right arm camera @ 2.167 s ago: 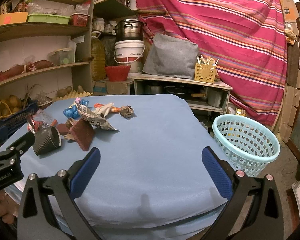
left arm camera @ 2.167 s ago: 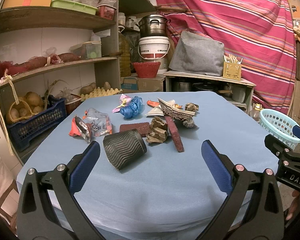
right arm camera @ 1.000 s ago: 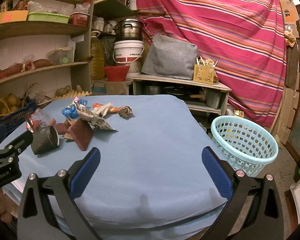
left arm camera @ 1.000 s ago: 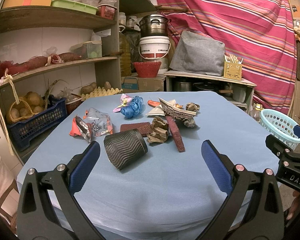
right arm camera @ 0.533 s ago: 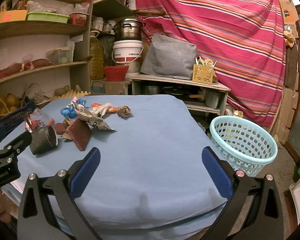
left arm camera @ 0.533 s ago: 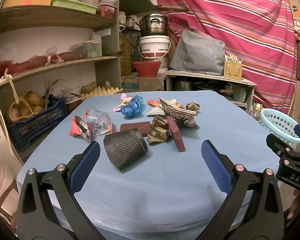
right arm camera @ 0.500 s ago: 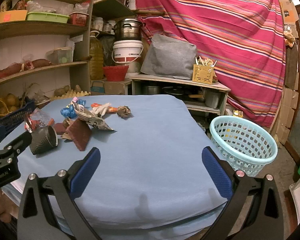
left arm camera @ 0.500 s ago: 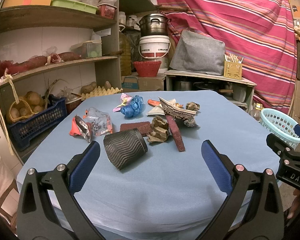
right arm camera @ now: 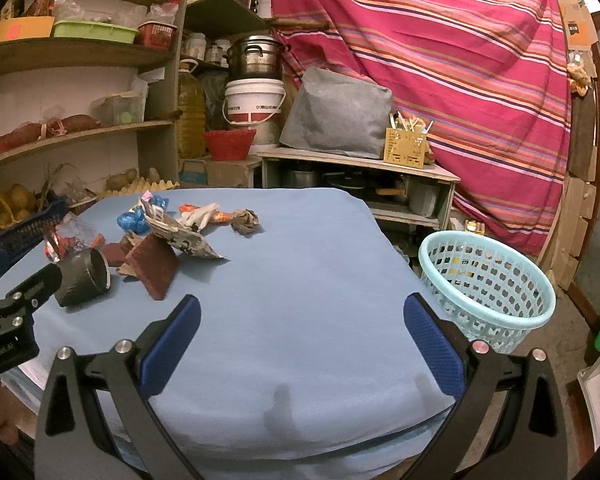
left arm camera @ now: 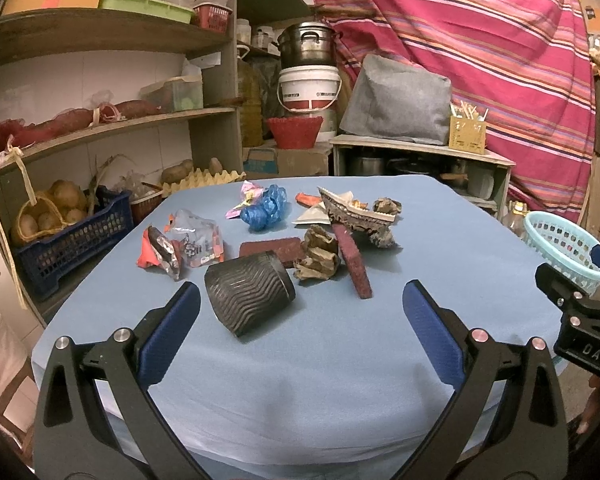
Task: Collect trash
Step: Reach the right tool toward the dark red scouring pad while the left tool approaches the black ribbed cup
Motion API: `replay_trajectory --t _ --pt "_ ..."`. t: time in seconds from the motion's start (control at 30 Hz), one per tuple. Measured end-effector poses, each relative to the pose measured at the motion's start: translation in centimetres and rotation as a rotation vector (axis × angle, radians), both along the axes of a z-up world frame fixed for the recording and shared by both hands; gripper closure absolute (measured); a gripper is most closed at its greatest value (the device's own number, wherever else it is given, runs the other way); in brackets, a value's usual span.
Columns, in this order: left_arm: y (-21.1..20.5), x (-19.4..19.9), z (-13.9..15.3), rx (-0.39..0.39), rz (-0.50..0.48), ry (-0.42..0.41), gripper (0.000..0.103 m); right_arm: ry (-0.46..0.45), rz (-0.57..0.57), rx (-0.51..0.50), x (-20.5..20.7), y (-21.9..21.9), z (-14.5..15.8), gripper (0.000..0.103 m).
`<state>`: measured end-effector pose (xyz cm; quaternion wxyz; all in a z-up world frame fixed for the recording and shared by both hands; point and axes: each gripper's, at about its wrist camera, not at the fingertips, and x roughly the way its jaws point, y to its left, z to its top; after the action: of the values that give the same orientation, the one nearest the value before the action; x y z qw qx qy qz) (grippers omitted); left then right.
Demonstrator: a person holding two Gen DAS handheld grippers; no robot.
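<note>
Pre-grasp: left gripper point(left arm camera: 300, 320) and right gripper point(right arm camera: 300, 326) are hovering with jaws spread and empty over the table's point(left arm camera: 340, 360) near edge, trash pile point(left arm camera: 320, 236) sitting mid-table, nearest black ribbed cup point(left arm camera: 249, 290) probably needing grabbing first, then carrying right to the basket point(right arm camera: 486, 284).

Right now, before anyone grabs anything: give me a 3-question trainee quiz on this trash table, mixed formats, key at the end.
1. True or false: the left gripper is shut on the black ribbed cup.
2. Multiple choice: where is the light blue basket? A) on the blue table among the trash; B) beside the table, lower than its top, on the right gripper's side; C) on the wooden shelf.
3. Fill in: the trash piece nearest the left gripper is the ____, lying on its side.

Key: 1 false, both grippers are open and hold nothing. 2 B. 3 black ribbed cup.
</note>
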<state>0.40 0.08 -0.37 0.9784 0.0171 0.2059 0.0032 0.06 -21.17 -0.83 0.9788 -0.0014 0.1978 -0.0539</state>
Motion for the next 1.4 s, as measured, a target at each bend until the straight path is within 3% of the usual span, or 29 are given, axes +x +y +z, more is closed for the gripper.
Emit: replay_trajectory --t 0.33,0.53,0.7,0.97,1.23,1.33,1.4 --pt "1.5 3.1 -0.4 0.044 0.046 0.012 0.005 0.047 -0.03 0.011 2.0 -1.1 -1.6 0.004" --pt "3.2 6.3 -0.5 0.029 0.063 0.094 0.005 0.069 -0.03 -0.017 3.0 -0.3 -2.1 0.004" --pt "3.3 8.3 -1.4 0.084 0.089 0.118 0.005 0.06 -0.019 -0.034 3.2 0.4 -2.3 0.004" --pt "4.6 10.8 -2.2 0.02 0.108 0.191 0.005 0.051 -0.015 -0.014 3.5 0.4 -2.8 0.004" --pt "4.8 11.6 -2.9 0.01 0.087 0.223 0.005 0.12 -0.035 -0.018 5.0 1.1 -3.7 0.004" --pt "4.8 11.7 -2.9 0.01 0.074 0.218 0.01 0.135 -0.017 -0.008 5.5 1.8 -4.0 0.004" --pt "4.9 11.9 -3.0 0.006 0.057 0.23 0.019 0.141 -0.003 -0.001 5.6 2.4 -4.0 0.004"
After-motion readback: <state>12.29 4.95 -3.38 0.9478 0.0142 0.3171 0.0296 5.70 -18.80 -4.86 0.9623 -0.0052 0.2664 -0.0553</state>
